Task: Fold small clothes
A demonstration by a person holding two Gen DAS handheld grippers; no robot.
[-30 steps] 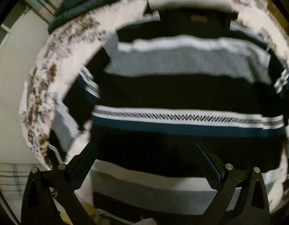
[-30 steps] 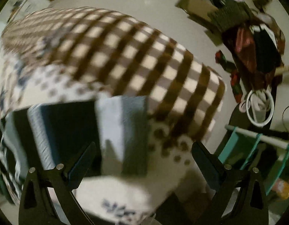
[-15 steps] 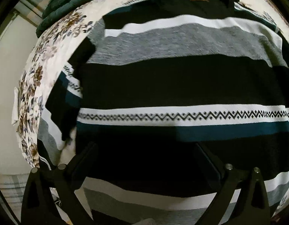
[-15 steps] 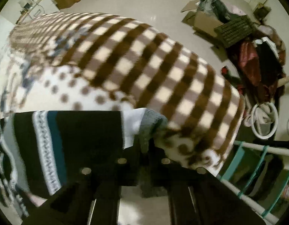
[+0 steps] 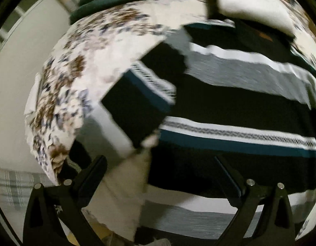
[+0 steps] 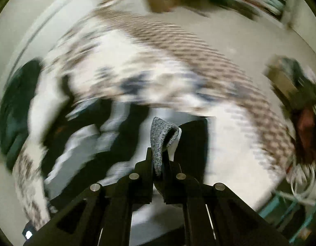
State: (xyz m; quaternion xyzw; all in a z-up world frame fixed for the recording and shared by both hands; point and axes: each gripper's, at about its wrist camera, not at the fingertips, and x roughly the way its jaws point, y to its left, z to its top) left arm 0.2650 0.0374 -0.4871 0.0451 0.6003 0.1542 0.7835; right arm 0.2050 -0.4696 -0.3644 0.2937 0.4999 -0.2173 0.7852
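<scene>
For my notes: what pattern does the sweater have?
Black, grey, white and teal stripes on the sweater; clearest in the left wrist view.

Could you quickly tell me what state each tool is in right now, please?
Left tool: open, holding nothing, above the striped sweater.
Right tool: closed on the sweater's grey cuff.

Right wrist view smeared by motion blur, striped sweater [image 6: 100,143] and patterned bedspread [image 6: 158,65] indistinct, clutter at three o'clock [image 6: 297,94] unreadable, sweater's hem cut off at six o'clock in left view.
</scene>
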